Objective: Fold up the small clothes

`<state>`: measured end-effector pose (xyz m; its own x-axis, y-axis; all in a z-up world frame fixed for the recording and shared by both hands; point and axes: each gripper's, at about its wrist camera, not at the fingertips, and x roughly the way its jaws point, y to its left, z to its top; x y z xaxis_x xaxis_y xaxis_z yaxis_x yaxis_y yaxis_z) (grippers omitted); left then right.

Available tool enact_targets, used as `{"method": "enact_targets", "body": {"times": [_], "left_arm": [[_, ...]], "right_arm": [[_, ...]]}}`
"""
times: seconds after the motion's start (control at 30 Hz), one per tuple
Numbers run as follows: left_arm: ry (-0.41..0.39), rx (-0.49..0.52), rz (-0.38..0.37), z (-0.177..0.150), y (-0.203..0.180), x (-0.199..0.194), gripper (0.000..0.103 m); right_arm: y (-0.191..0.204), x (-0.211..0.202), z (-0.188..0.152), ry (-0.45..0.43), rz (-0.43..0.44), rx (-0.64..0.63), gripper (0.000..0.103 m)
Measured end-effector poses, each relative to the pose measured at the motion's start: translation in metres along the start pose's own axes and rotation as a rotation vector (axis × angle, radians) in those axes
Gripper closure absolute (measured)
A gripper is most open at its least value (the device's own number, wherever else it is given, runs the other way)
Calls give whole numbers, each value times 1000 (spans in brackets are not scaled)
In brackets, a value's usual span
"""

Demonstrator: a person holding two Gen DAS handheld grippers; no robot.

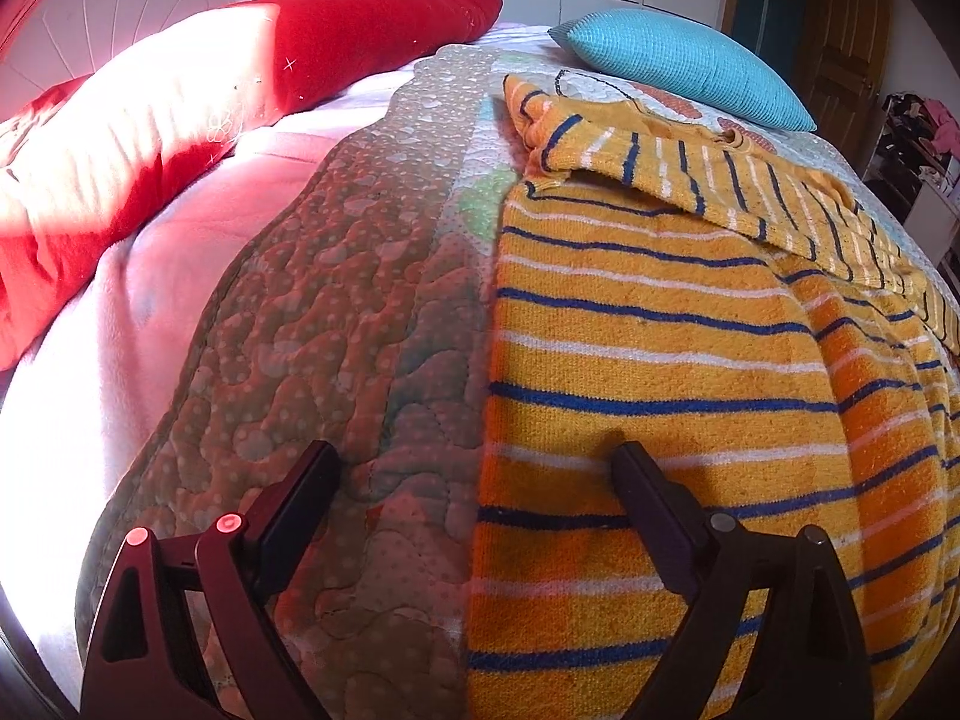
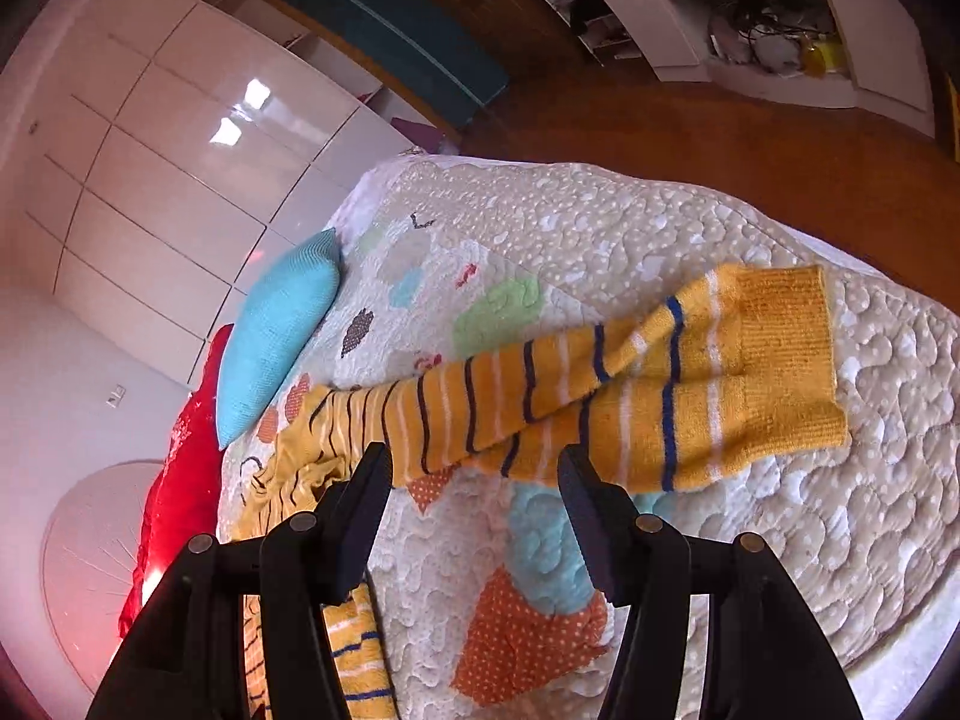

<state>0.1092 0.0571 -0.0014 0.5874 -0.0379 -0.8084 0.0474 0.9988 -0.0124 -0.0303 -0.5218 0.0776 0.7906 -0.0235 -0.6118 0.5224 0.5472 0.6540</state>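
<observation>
A small yellow-orange sweater (image 1: 660, 360) with blue and white stripes lies flat on the quilted bedspread (image 1: 336, 312). One striped sleeve (image 1: 690, 168) is folded across its far end. My left gripper (image 1: 477, 456) is open wide just above the cloth, its fingers straddling the sweater's left edge without pressing on it. In the right wrist view two striped sleeves (image 2: 600, 396) stretch out side by side over the bedspread (image 2: 600, 228), ending in ribbed cuffs (image 2: 780, 354). My right gripper (image 2: 474, 456) is open just short of them, with nothing between its pads.
A turquoise pillow (image 1: 678, 60) (image 2: 276, 330) lies at the head of the quilt. A red blanket (image 1: 180, 132) sits on the pink sheet to the left. White wardrobe doors (image 2: 180, 168), wooden floor (image 2: 720, 138) and cluttered shelves (image 2: 750, 30) surround the bed.
</observation>
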Motion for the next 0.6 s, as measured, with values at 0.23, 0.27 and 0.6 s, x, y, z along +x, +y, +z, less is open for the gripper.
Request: {"method": "enact_targets", "body": {"times": [0.23,0.27,0.6], "left_arm": [[-1,-3,-1,0,1,0,10],[-1,-3,-1,0,1,0,9],[2,-4,8,0,0,1,7]], "right_arm": [[-40,56,27,22,-23,291,44],[-41,56,32,-5,-41,300,52],[80,-9,82,-114,-73,-123,97]]}}
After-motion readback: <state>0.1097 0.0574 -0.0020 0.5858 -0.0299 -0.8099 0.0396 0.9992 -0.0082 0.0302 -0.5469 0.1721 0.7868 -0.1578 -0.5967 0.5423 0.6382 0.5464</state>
